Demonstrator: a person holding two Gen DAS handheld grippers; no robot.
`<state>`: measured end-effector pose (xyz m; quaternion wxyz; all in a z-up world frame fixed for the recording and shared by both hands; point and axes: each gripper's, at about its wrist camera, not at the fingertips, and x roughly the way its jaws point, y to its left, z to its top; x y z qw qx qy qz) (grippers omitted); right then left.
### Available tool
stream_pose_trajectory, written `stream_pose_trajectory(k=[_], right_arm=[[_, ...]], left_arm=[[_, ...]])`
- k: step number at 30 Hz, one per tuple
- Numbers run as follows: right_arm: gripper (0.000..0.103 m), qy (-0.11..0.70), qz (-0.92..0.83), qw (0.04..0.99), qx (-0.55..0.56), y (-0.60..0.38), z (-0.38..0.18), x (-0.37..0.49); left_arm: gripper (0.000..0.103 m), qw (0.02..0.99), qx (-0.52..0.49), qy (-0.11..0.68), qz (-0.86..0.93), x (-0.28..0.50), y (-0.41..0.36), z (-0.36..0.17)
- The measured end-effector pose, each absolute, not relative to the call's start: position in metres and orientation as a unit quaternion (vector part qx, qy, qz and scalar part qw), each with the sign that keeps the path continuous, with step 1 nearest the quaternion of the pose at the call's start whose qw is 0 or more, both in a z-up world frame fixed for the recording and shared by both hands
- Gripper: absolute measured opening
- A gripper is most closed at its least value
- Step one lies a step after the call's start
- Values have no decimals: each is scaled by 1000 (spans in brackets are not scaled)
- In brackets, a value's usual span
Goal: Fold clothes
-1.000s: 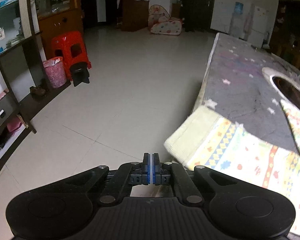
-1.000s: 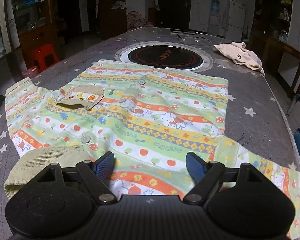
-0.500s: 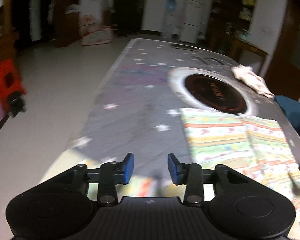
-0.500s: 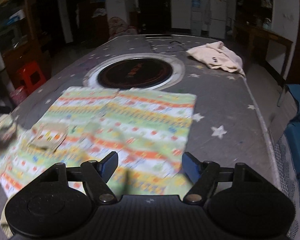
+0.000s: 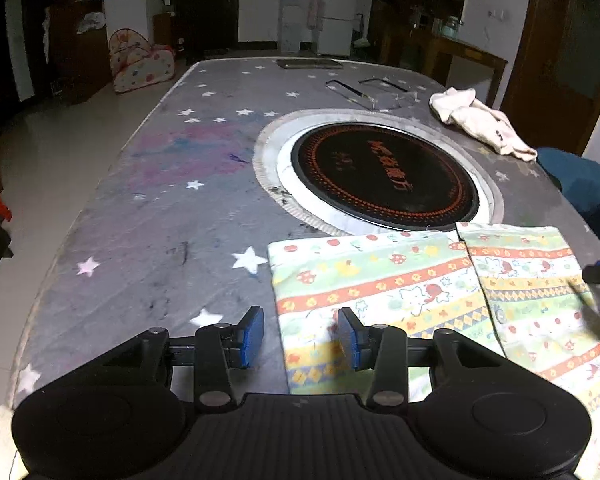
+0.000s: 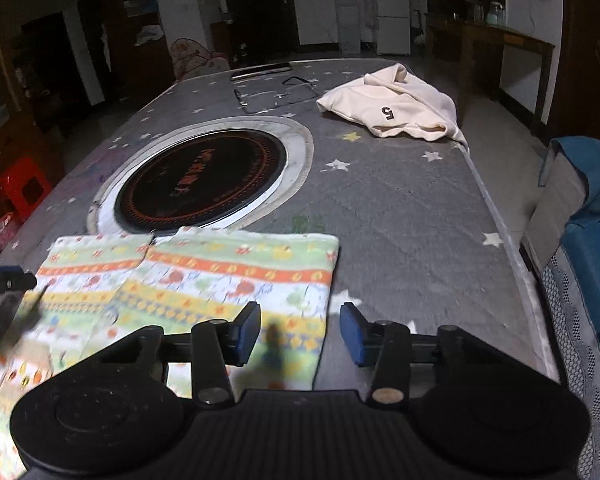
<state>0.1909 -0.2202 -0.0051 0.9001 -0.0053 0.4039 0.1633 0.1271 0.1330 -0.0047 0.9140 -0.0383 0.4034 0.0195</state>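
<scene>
Swung round from the floor a second ago, and parted from a tight pinch to a wide gap: left hand-held gripper (image 5: 300,336) now over the table (image 5: 172,208), blue pads spread, nothing between them. Straddling the left edge of the striped garment (image 5: 400,292), which lies flat on the near part of the table, sleeves no longer spread out to the sides as before. Just beyond the garment's far hem, the round black cooktop (image 5: 384,176) set in its metal ring. Further back on the right, a crumpled cream garment (image 5: 480,124). At the right edge, blurred, the other gripper's blue tip.

Over to the right wrist view: right hand-held gripper (image 6: 300,336) also wide open and empty, hovering at the right edge of the striped garment (image 6: 228,272), left pad over the cloth, right pad over bare grey star-print table (image 6: 400,208). Cooktop (image 6: 200,184) beyond the garment to the left. Cream garment (image 6: 396,112) with a "5" on it near the far right corner. Blue fabric (image 6: 592,248) off the table's right side. Left edge of frame smeared with motion blur.
</scene>
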Motion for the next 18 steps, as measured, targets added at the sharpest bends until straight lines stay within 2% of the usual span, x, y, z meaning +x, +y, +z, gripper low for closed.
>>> stream_pose_trajectory(k=[2, 7, 10, 12, 13, 15, 16, 18], right_arm=[[42, 408, 160, 899, -6, -218, -10, 201], [35, 415, 163, 895, -12, -211, -19, 214], [27, 416, 162, 895, -20, -207, -22, 217], [11, 414, 162, 896, -23, -205, -22, 218], [9, 413, 161, 896, -25, -204, -21, 219], [6, 410, 160, 898, -31, -203, -21, 220], [5, 407, 159, 899, -35, -201, -21, 220], [5, 402, 157, 901, -44, -199, -21, 221]], left_arm=[[46, 912, -39, 407, 14, 133, 133, -8], [46, 909, -45, 414, 0, 147, 134, -15], [44, 912, -32, 408, -7, 150, 132, -16], [36, 914, -26, 405, -12, 152, 131, -16], [26, 915, -21, 403, -13, 154, 131, -17], [16, 915, -24, 402, -19, 156, 133, -17], [8, 916, -24, 401, -19, 157, 133, -17], [6, 918, -19, 396, -19, 161, 132, -16]])
